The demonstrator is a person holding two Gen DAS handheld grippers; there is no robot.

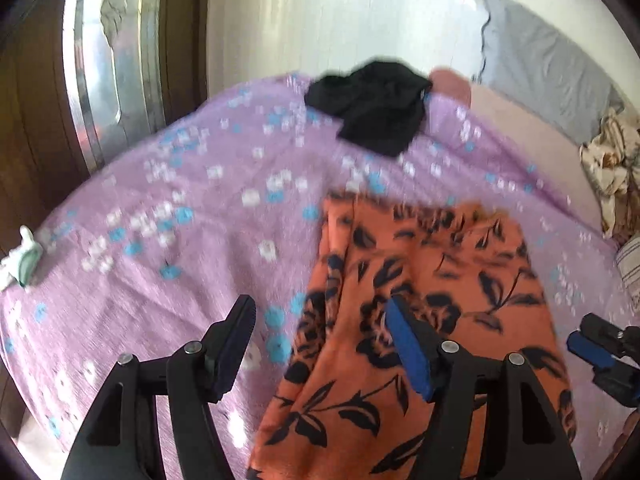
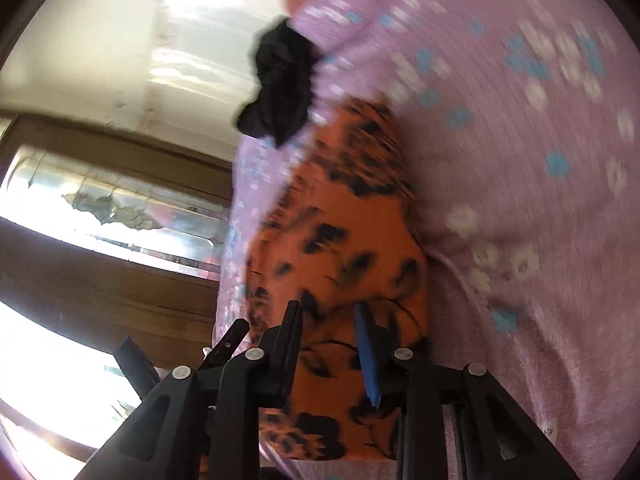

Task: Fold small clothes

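An orange garment with black flower print (image 1: 420, 320) lies on a purple flowered bedspread (image 1: 180, 208). My left gripper (image 1: 320, 312) is open just above the garment's left edge, one finger over the bedspread and one over the garment. My right gripper (image 2: 330, 320) is open, tilted sideways, close over the orange garment (image 2: 340, 220). It also shows at the right edge of the left wrist view (image 1: 592, 344). A black garment (image 1: 372, 104) lies crumpled at the far side of the bed, also in the right wrist view (image 2: 280, 80).
A small white and green item (image 1: 22, 258) lies at the bed's left edge. A grey pillow (image 1: 540, 76) and a patterned bundle (image 1: 612, 168) lie at the right. A wooden wardrobe with a mirror (image 1: 100, 60) stands beyond the bed on the left.
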